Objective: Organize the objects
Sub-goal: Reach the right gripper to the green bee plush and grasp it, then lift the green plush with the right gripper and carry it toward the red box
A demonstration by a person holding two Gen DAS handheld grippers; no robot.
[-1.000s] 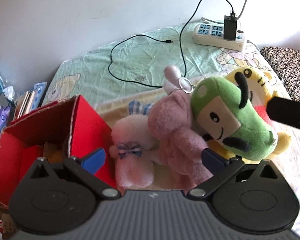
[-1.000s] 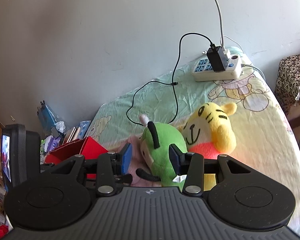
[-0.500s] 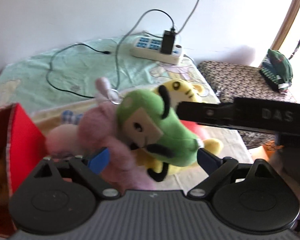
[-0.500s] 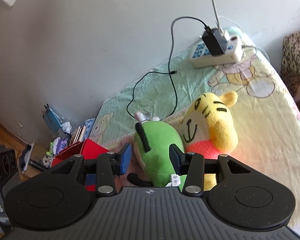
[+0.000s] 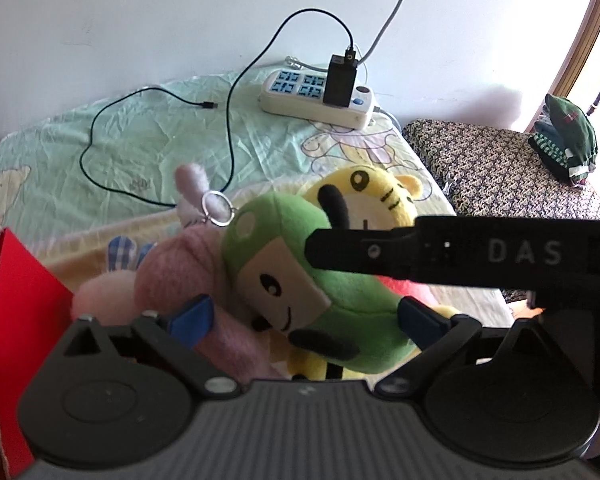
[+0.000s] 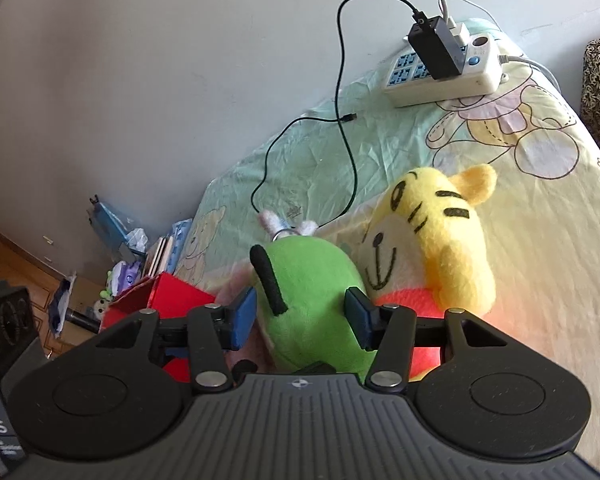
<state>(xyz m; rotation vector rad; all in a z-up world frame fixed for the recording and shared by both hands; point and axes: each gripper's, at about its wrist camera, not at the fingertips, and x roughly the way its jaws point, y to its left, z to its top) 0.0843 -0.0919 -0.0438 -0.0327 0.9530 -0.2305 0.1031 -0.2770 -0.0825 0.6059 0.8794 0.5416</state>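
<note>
Right gripper [image 6: 302, 316]: my fingers straddle the green plush toy [image 6: 312, 300], blue pads [image 6: 244, 318] at its two flanks. Pads look pressed into the fur, so I read it as clamped on the toy; contact on the right-hand pad is hard to confirm.

Left gripper [image 5: 304, 318]: fingers spread wide, holding nothing. The same green plush toy [image 5: 300, 280] sits between them, face toward the camera. The left pad [image 5: 192, 318] overlaps the pink plush toy [image 5: 176, 268]; I can't tell whether it touches. The right gripper's black arm crosses the left view from 3 o'clock and ends at the green toy's head.

Layout on the bed [image 6: 520, 208], right view:
- Yellow tiger plush [image 6: 440, 248] just beside the green toy, at 2 o'clock from it, touching.
- Pink toy behind and left of the green one, metal key ring [image 5: 218, 209] at its ears.
- Red box [image 5: 16, 300] at 9 o'clock in the left view, open, next to the pink toy.
- Power strip [image 6: 444, 72] at 1 o'clock near the wall, black adapter [image 6: 434, 50] plugged in, black cable [image 6: 348, 128] looping across the sheet.

Books and clutter on the floor past the bed's edge, 9 o'clock in the right view.
</note>
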